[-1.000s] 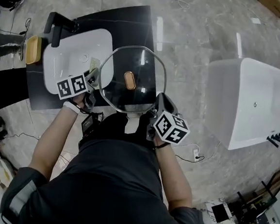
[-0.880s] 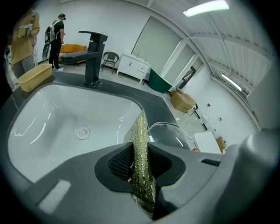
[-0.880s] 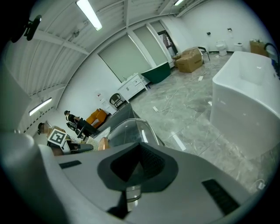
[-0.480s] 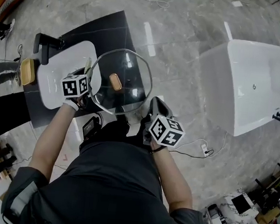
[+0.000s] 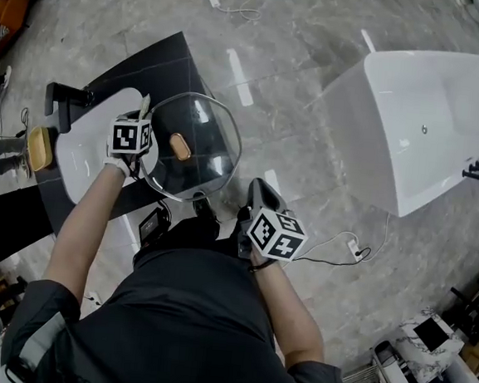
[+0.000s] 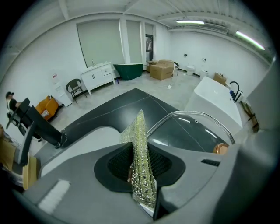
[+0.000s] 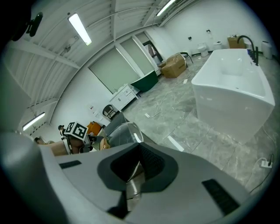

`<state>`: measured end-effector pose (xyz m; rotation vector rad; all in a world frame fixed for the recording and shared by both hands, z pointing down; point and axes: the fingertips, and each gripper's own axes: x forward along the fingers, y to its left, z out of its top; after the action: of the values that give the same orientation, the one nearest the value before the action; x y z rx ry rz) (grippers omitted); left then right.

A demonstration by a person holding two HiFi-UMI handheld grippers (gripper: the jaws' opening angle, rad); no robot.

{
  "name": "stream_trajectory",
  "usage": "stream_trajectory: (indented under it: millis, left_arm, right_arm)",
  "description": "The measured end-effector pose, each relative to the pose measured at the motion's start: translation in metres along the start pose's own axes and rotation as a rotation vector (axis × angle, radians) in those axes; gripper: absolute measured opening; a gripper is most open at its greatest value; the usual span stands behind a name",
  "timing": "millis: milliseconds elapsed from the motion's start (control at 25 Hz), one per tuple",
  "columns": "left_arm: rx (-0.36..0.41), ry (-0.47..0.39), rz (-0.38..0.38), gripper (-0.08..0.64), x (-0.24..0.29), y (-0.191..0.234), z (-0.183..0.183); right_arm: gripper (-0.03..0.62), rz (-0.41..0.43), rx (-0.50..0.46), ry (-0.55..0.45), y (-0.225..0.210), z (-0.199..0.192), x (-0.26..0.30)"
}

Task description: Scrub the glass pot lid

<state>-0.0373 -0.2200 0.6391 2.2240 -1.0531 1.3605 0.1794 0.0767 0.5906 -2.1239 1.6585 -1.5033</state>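
The glass pot lid (image 5: 195, 151), with a copper-coloured knob (image 5: 179, 146), is held up tilted over the black counter. My right gripper (image 5: 253, 189) is shut on the lid's near rim; that rim (image 7: 131, 173) sits pinched between the jaws. My left gripper (image 5: 144, 122) is at the lid's left edge, shut on a glittery yellow-green scrub cloth (image 6: 141, 157) that sticks up between its jaws. In the left gripper view the lid (image 6: 192, 131) lies just right of the cloth. Whether the cloth touches the glass cannot be told.
A white sink basin (image 5: 80, 152) is set in the black counter (image 5: 171, 64), with a black faucet (image 5: 64, 96) and a wooden dish (image 5: 38, 147) at its left. A white bathtub (image 5: 412, 118) stands at the right. Cables (image 5: 343, 246) lie on the marble floor.
The lid and both grippers have drifted left and up in the head view as the view swung. My left gripper has shifted farther along the lid's left rim. Both grips are unchanged.
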Motion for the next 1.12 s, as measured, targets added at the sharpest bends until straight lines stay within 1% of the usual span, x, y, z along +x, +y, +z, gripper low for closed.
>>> stream_trajectory:
  millis: [200, 280, 360, 440, 560, 680, 840, 960, 1120]
  left_arm:
    - [0.174, 0.021, -0.007, 0.075, 0.009, -0.026, 0.004]
    - [0.216, 0.008, -0.012, 0.075, 0.011, -0.031, 0.016]
    - [0.232, -0.001, -0.034, 0.075, 0.010, -0.038, 0.029]
    - [0.238, 0.013, -0.058, 0.075, 0.008, -0.045, 0.036]
    - [0.265, 0.008, -0.092, 0.075, 0.009, -0.061, 0.045]
    - [0.329, -0.011, -0.123, 0.075, 0.016, -0.081, 0.055]
    - [0.393, 0.019, -0.169, 0.075, 0.022, -0.106, 0.052]
    - [0.460, 0.018, -0.175, 0.075, 0.026, -0.119, 0.057]
    - [0.509, 0.019, -0.190, 0.075, 0.029, -0.139, 0.061]
  right_arm:
    - [0.008, 0.001, 0.006, -0.012, -0.003, 0.005, -0.002]
    - [0.008, 0.003, 0.008, -0.015, -0.003, 0.006, -0.002]
    - [0.008, 0.005, 0.008, -0.015, -0.004, 0.008, -0.002]
    - [0.008, 0.007, 0.010, -0.013, -0.005, 0.009, -0.001]
    - [0.008, 0.010, 0.014, -0.006, -0.007, 0.011, 0.001]
    - [0.008, 0.012, 0.021, -0.002, -0.008, 0.012, 0.003]
    - [0.008, 0.005, 0.040, -0.012, -0.014, 0.015, 0.002]
    - [0.008, -0.007, 0.058, -0.026, -0.023, 0.021, -0.001]
    - [0.008, -0.022, 0.080, -0.044, -0.036, 0.025, -0.007]
